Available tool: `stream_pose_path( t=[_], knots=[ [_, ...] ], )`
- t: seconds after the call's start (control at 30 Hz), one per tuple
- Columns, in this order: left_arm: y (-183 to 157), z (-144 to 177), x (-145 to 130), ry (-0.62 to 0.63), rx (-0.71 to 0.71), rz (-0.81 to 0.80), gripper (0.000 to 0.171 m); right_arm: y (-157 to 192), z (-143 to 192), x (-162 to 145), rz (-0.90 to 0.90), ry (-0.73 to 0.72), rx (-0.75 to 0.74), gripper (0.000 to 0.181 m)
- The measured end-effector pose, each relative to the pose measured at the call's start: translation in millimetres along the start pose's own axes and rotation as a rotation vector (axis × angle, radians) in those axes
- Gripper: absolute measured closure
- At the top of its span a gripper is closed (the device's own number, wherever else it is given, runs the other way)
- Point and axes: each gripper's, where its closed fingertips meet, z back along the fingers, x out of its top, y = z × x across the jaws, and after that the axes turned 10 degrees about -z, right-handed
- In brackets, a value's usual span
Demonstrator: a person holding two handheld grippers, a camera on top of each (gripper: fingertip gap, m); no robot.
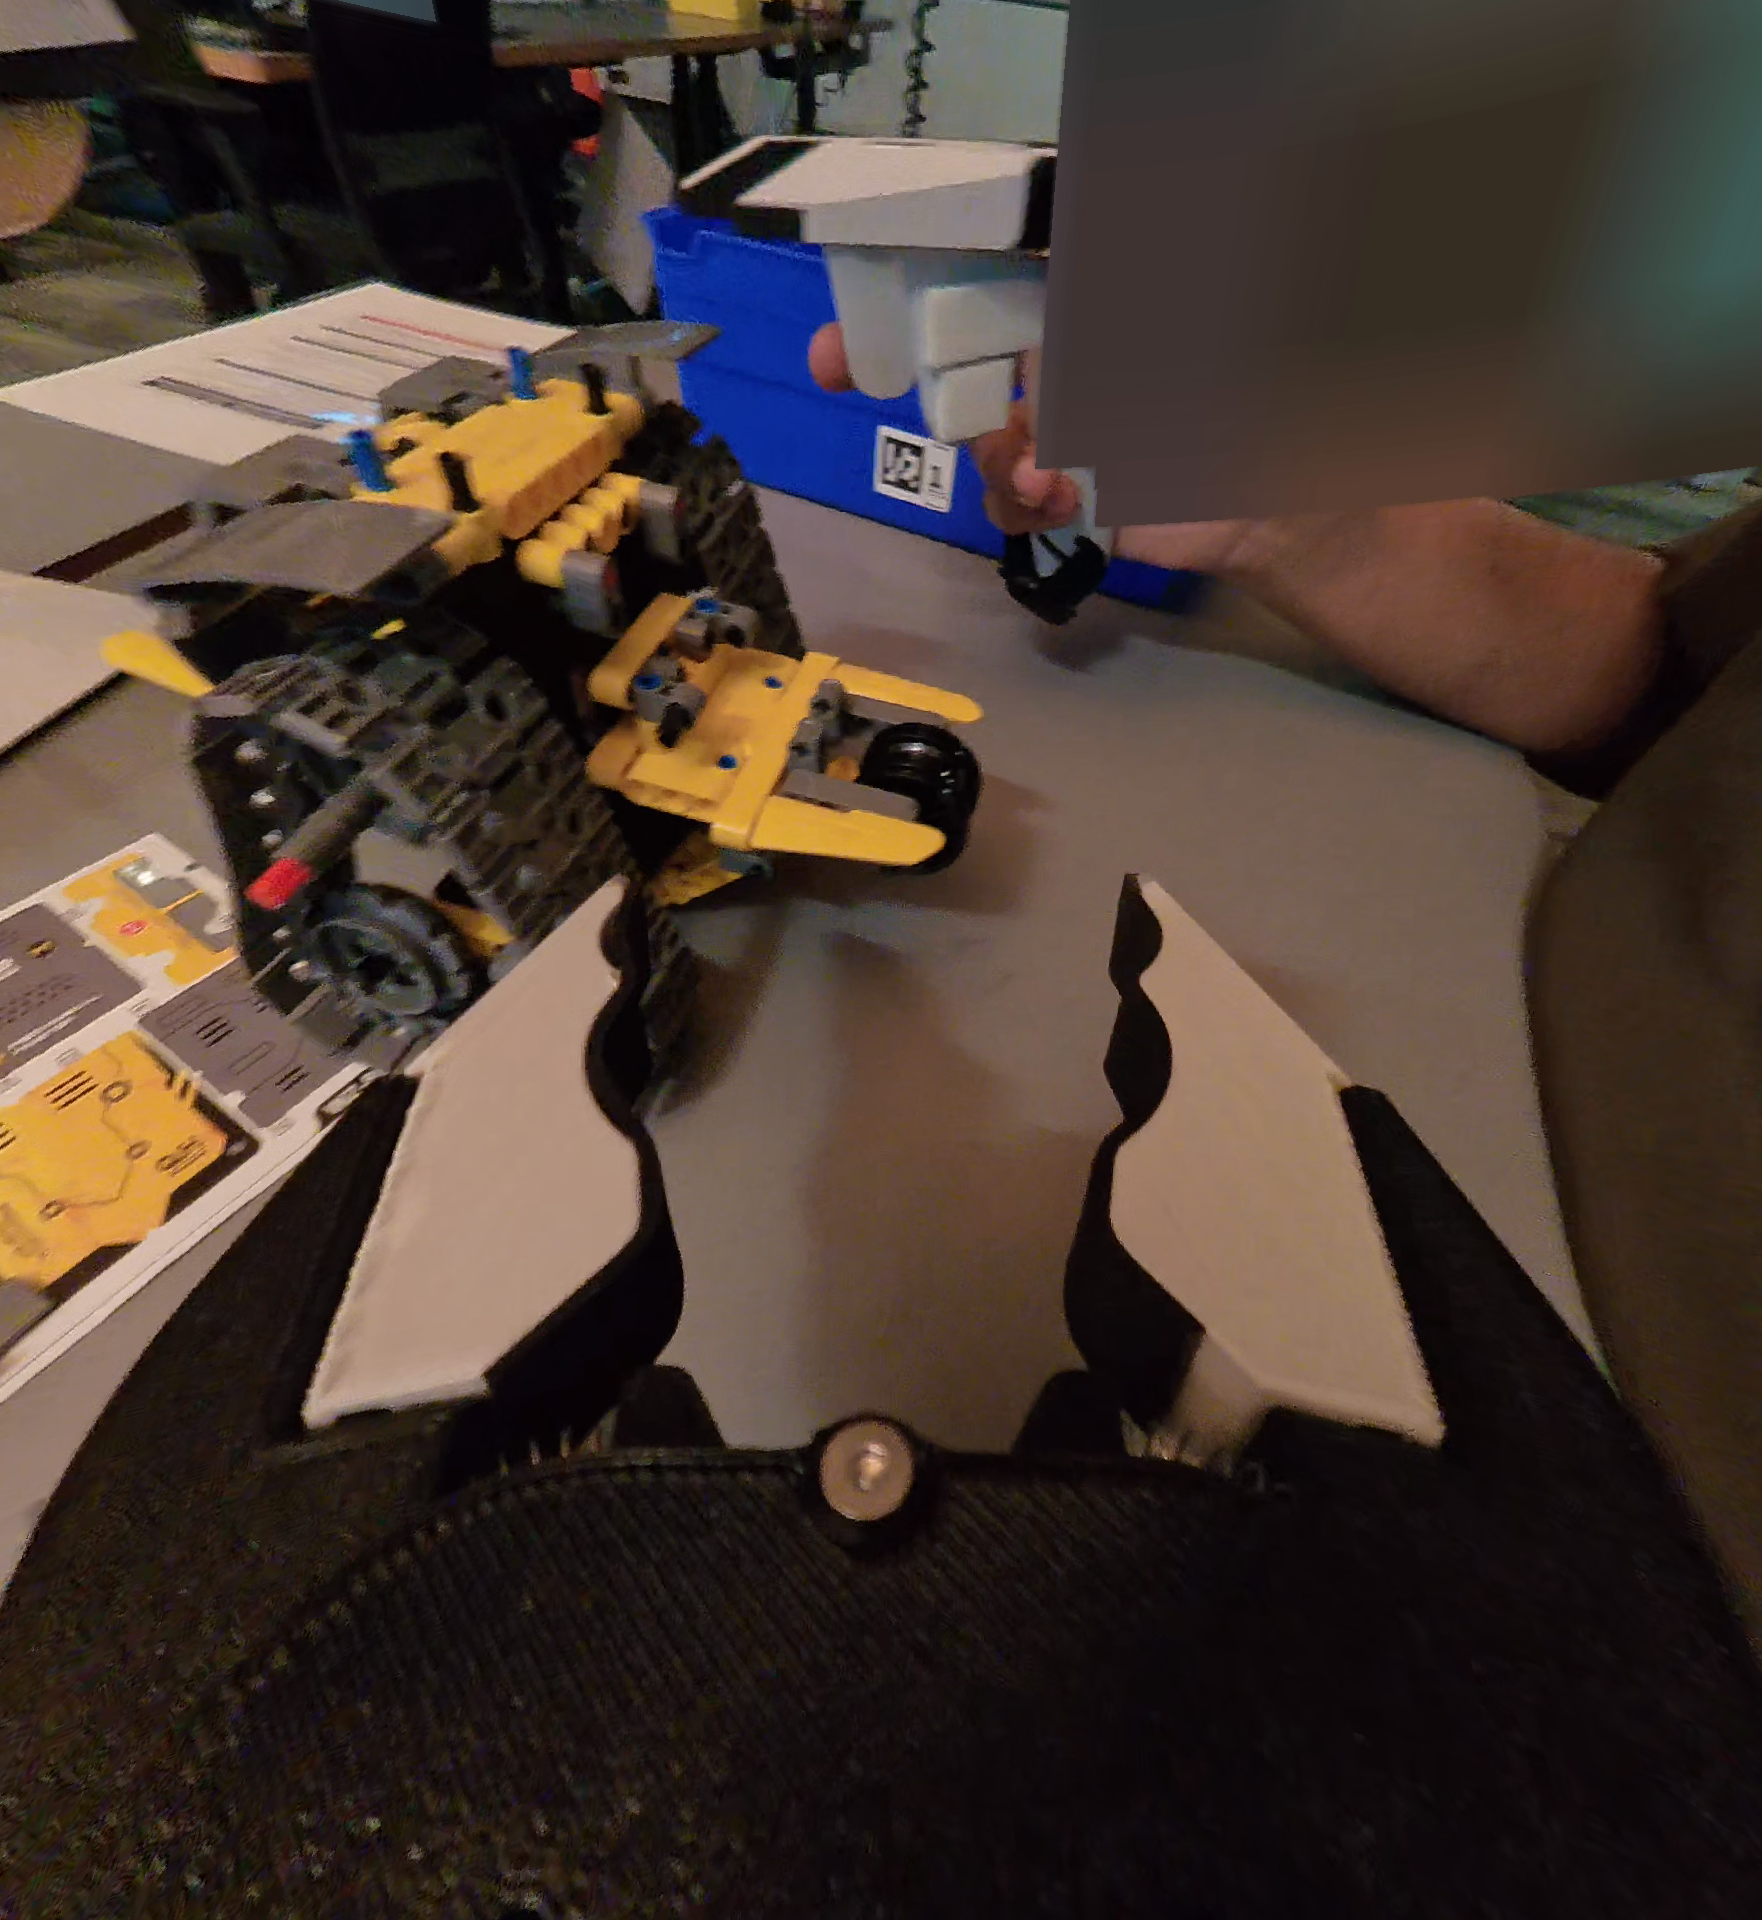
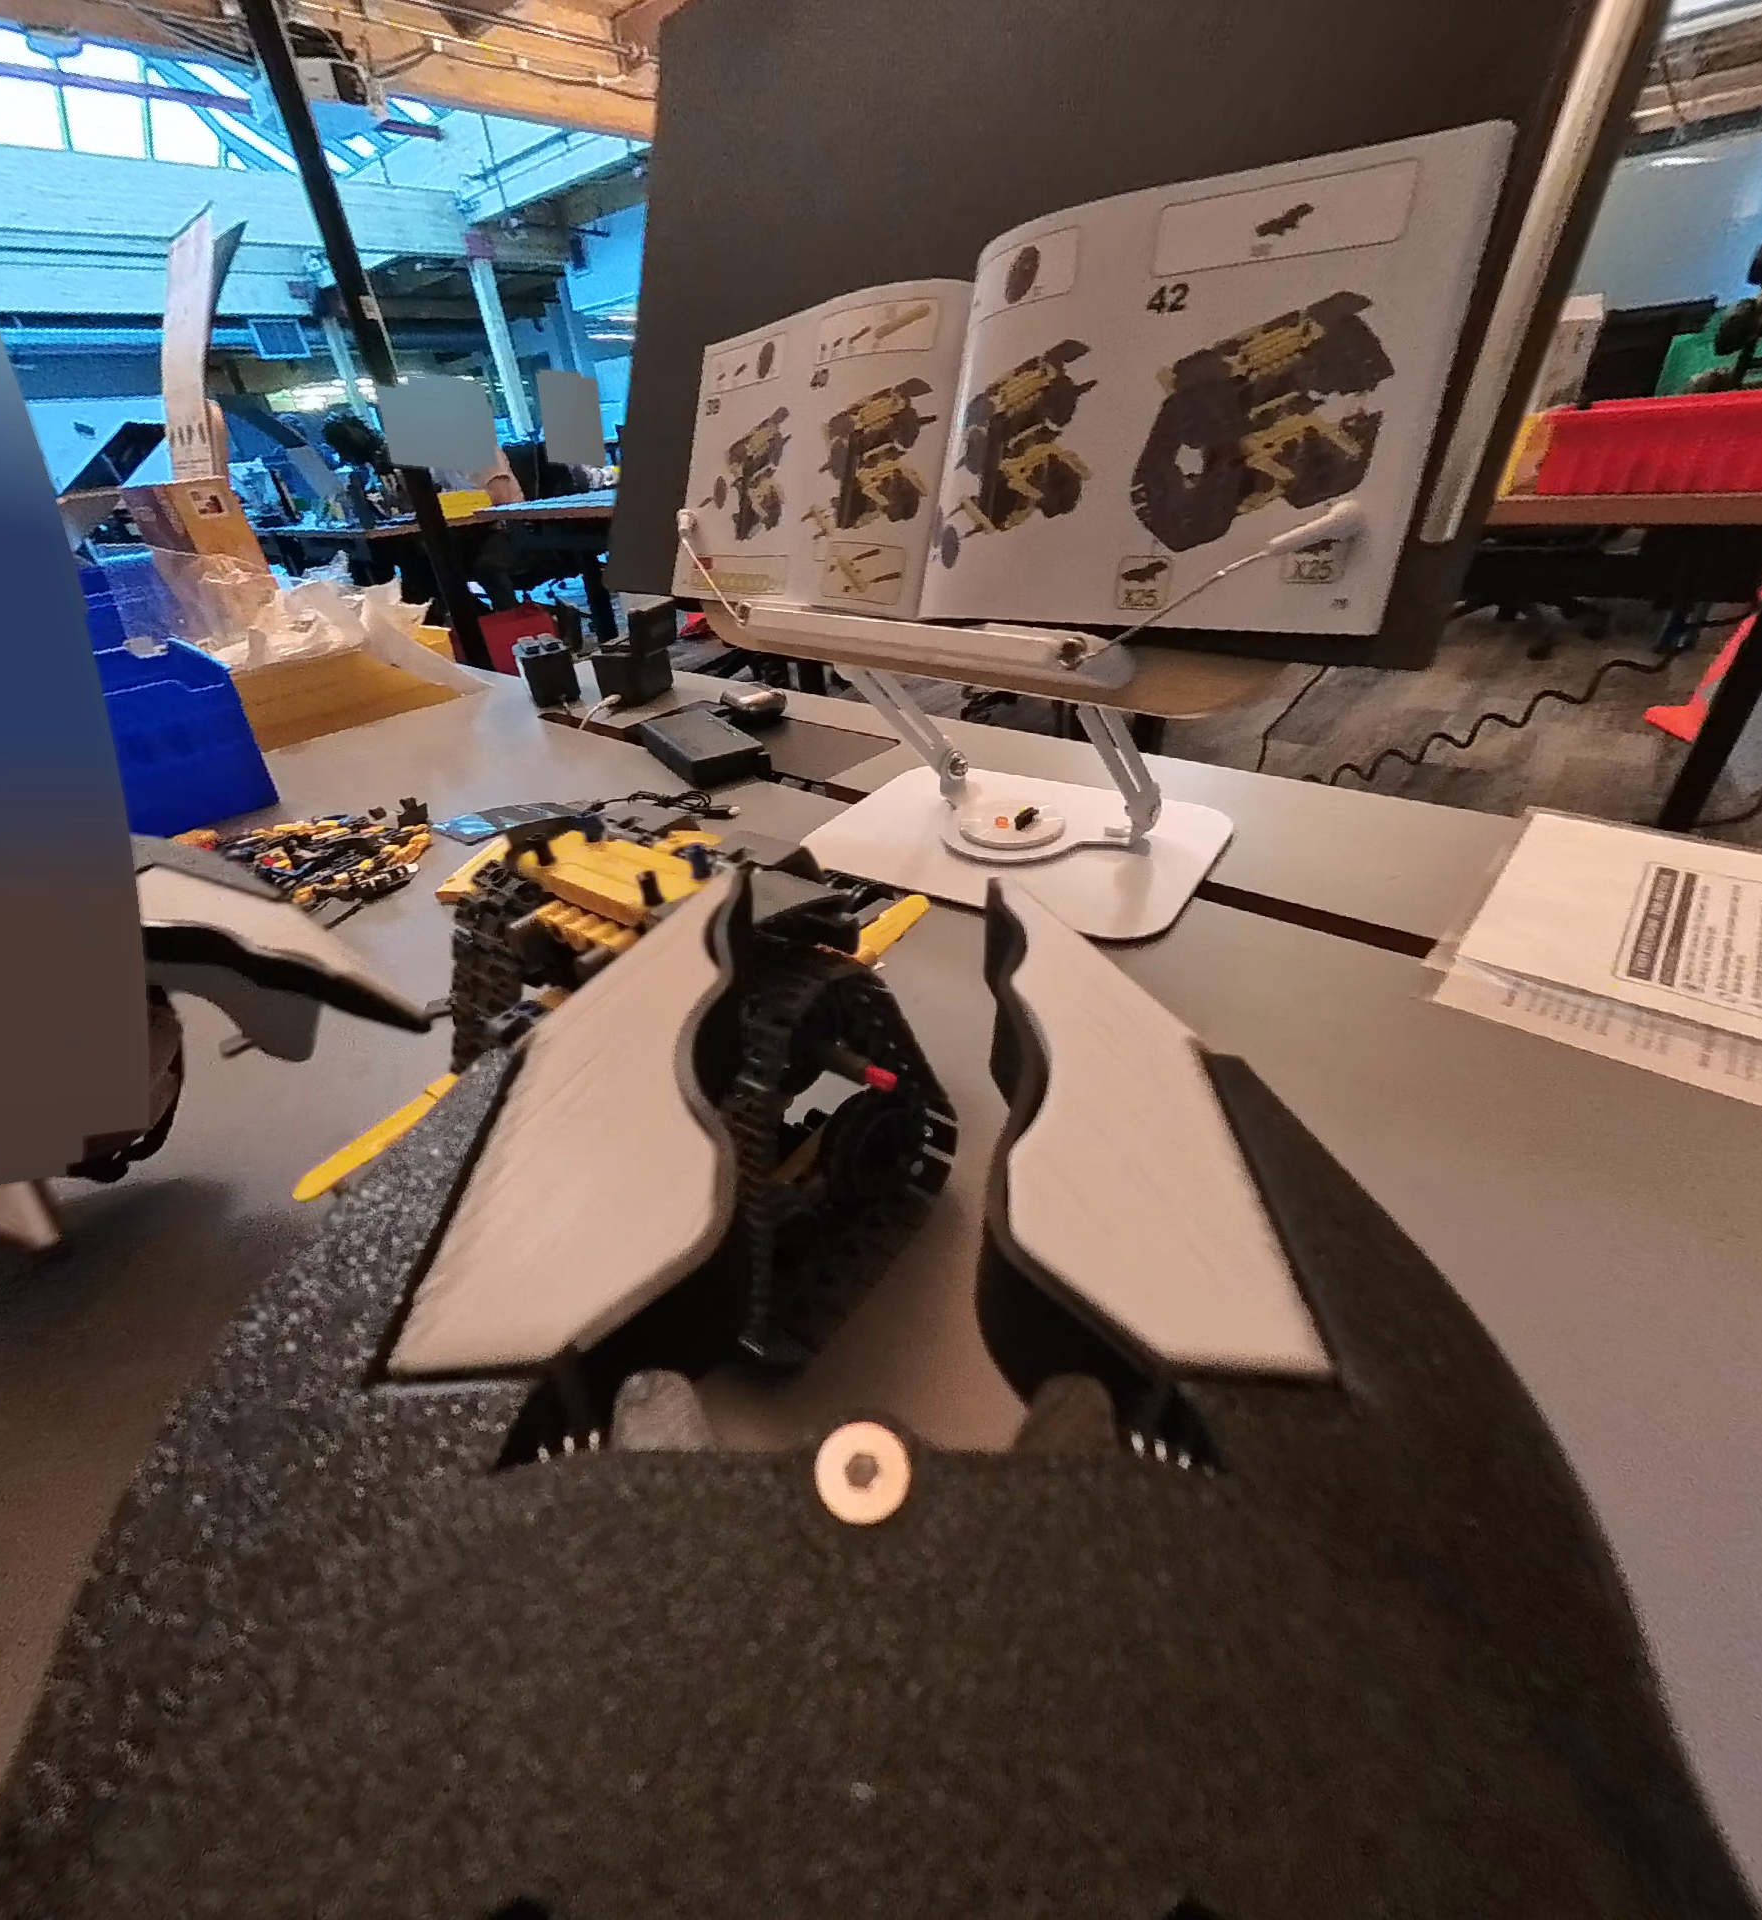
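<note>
A yellow and black tracked brick model [image 1: 503, 665] stands on the grey table [image 1: 1220, 831], with a yellow front arm and a black wheel [image 1: 918, 779]. My left gripper [image 1: 877, 904] is open and empty just in front of it, the left fingertip close to the model's track. My right gripper [image 1: 918, 384] is held by a hand above and behind the model, apart from it. In the right wrist view my right gripper [image 2: 866, 894] is open, and the model's black track [image 2: 835, 1039] shows through the gap. The left gripper [image 2: 337, 1023] shows left of the model [image 2: 586, 883].
An open instruction booklet [image 2: 1064, 416] rests on a white stand [image 2: 1064, 852] behind the model. Loose pieces [image 2: 326, 847] lie at the left. A blue bin [image 1: 763, 364], a sticker sheet [image 1: 77, 1091] and printed sheets [image 2: 1687, 945] lie around. A person's forearm [image 1: 1428, 613] crosses the right side. Across from one pair of fingers to the other is roughly 20 centimeters.
</note>
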Motion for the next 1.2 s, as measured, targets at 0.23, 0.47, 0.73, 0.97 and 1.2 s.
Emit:
stream_pose_path(
  t=[0.23,0.47,0.73,0.97,1.2],
  knots=[
    [59,23,-20,0.085,0.275,0.035,0.097,40,5,10,0.08,-0.075,0.137,0.137],
    [119,47,-52,0.259,0.5,0.095,0.112,117,5,-34,0.129,0.124,0.394,0.138],
    [139,16,-77,0.54,0.379,0.01,0.1,132,2,-107,0.741,0.312,0.331,0.123],
    [162,2,-90,0.628,0.416,-0.017,0.101,111,-5,-115,1.021,0.311,0.183,0.154],
    [180,3,-95,0.623,0.456,0.056,0.102,114,11,-101,0.924,0.319,0.281,0.181]
  ],
)
